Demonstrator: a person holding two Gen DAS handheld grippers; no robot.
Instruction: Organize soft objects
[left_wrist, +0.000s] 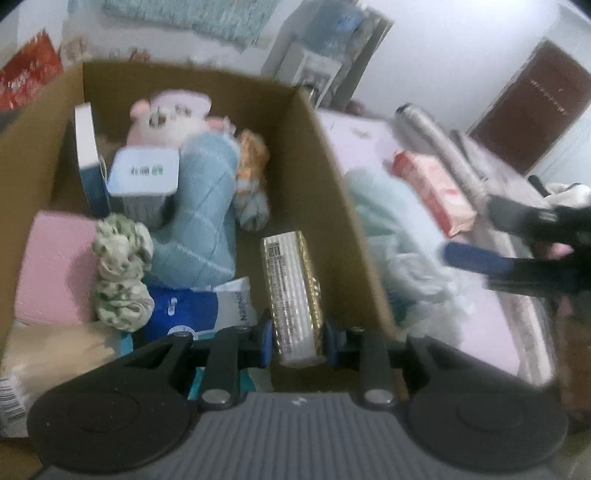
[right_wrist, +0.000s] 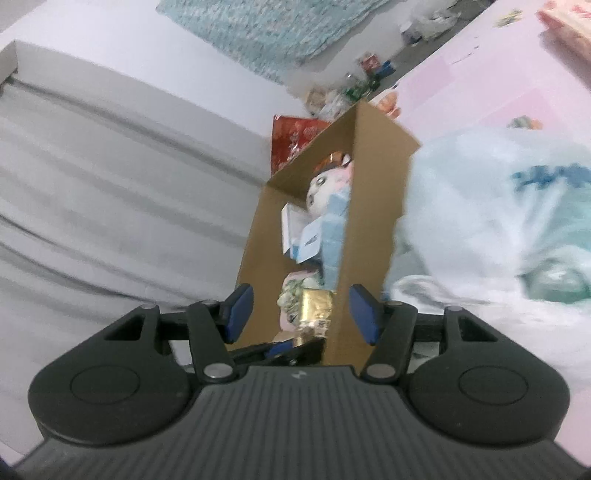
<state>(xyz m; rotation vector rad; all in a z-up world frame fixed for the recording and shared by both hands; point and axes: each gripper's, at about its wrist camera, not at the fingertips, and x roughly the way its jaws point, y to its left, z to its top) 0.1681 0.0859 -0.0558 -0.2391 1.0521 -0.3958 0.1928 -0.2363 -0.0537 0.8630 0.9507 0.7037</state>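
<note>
Left gripper (left_wrist: 297, 341) over the near edge of the cardboard box (left_wrist: 325, 184), jaws closed on the lower end of a gold packet (left_wrist: 291, 295). Packet's long axis running straight ahead from the jaws, pointing into the box, its far end over the bare cardboard floor between the blue cushion (left_wrist: 203, 218) and the right wall. Already in the box: a pink plush toy (left_wrist: 170, 118), a green-and-white scrunchie (left_wrist: 122, 273), a pink pad (left_wrist: 55, 266), a blue-and-white pouch (left_wrist: 195, 314), a small white carton (left_wrist: 142, 173).

Right gripper (right_wrist: 301, 317) outside the box, to its right, jaws wide apart and holding nothing; seen in the left view as dark blue-tipped fingers (left_wrist: 476, 258) over the pink bedsheet (left_wrist: 491, 332). From its own camera, the box's near corner edge (right_wrist: 354, 206) between the spread jaws, probably well beyond them, though blur makes the gap hard to judge.

Still outside the box, on the sheet to its right: a pale bag of soft stuff (right_wrist: 498, 221) and a red-and-white packet (left_wrist: 432, 192). Bag lying to the right of the right jaws, nearer that hand than the left.

Likely next: release of the gold packet down onto the free patch of floor directly ahead; no turn needed, only a short drop along the axis already set.
</note>
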